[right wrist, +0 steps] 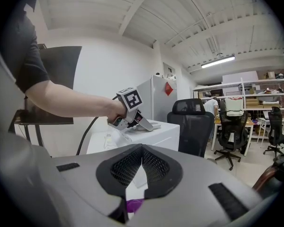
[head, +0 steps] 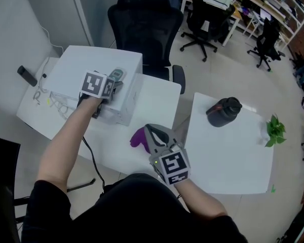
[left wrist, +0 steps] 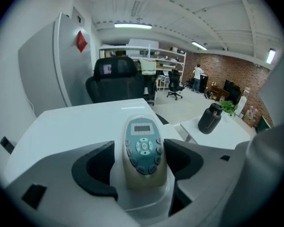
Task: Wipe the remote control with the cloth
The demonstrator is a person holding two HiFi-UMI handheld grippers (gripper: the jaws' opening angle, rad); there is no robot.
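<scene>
Right gripper [head: 149, 135] pinches the purple cloth [head: 138, 137] near the table's [head: 154, 103] near edge. Left gripper's [head: 113, 83] jaws are spread around the remote [left wrist: 143, 150], not pressing it, on the box [head: 126, 65] at the far-left corner. Wiping seems unstarted: cloth and remote are well apart.

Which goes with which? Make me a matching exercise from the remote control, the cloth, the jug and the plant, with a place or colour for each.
1. remote control
2. cloth
3. jug
4. plant

A. green leaves
B. black, standing on the white table
C. between the jaws of the open left gripper
D. purple, pinched in the shut right gripper

Pairs: 1-C, 2-D, 3-B, 4-A.
</scene>
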